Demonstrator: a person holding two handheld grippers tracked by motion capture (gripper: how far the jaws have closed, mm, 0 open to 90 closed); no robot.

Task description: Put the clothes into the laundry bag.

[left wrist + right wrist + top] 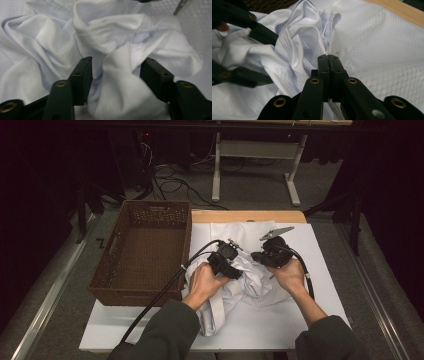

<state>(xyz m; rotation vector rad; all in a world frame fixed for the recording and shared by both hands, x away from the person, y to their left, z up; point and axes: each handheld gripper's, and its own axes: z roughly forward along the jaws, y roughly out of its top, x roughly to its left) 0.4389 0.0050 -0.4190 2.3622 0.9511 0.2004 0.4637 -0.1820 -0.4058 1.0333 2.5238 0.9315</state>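
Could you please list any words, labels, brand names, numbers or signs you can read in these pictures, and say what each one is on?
There is no readable text.
White garment: plain cloth, no tag or print visible.
White mesh bag: only the net pattern.
Brown basket: no label.
Left tongs and right tongs: black jaws with brass rivets, no markings.

Both forearms, in dark sleeves, come in from the near edge and angle inward. The left hand [202,282] grips the left gripper [116,72] from below, its jaws standing apart with white cloth bunched between them, pads not pressing. The right hand [289,275] carries the right gripper [328,58], jaws closed tight together on a thin edge of mesh fabric. The two grippers sit near each other.
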